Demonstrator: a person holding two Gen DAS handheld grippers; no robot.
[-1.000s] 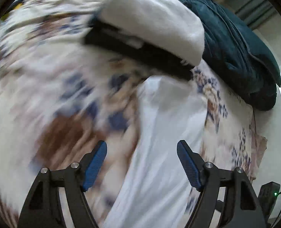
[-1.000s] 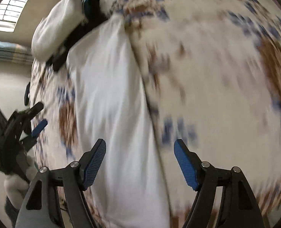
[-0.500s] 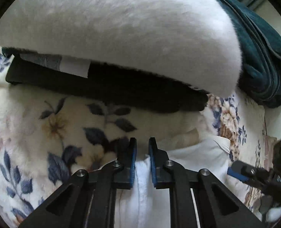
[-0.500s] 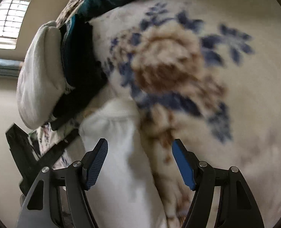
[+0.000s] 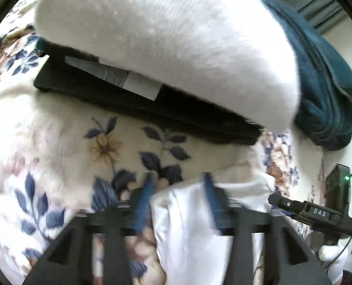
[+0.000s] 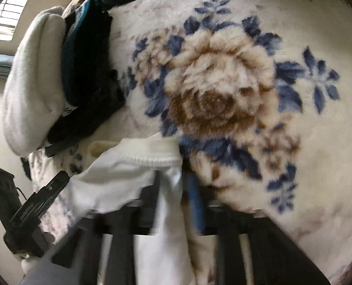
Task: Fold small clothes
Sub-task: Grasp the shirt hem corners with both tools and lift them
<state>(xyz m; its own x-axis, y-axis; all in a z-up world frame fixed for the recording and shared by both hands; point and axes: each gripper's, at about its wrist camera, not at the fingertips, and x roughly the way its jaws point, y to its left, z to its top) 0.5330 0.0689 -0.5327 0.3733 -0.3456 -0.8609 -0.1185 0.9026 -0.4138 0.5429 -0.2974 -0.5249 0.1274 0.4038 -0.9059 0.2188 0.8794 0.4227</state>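
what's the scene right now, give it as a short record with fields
surface: floral fleece blanket, cream with blue and brown flowers
garment: white garment lying on the blanket, its hemmed end toward the pile
left gripper: jaws opening, garment edge between them
right gripper: jaws closing, garment edge between them
pile: white fleece item on top of a black folded item
behind pile: dark teal garment
stage: fold of the white garment not yet made

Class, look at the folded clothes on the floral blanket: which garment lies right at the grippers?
The thin white garment, spread flat between both grippers. The fluffy white one sits atop the black one, farther off.
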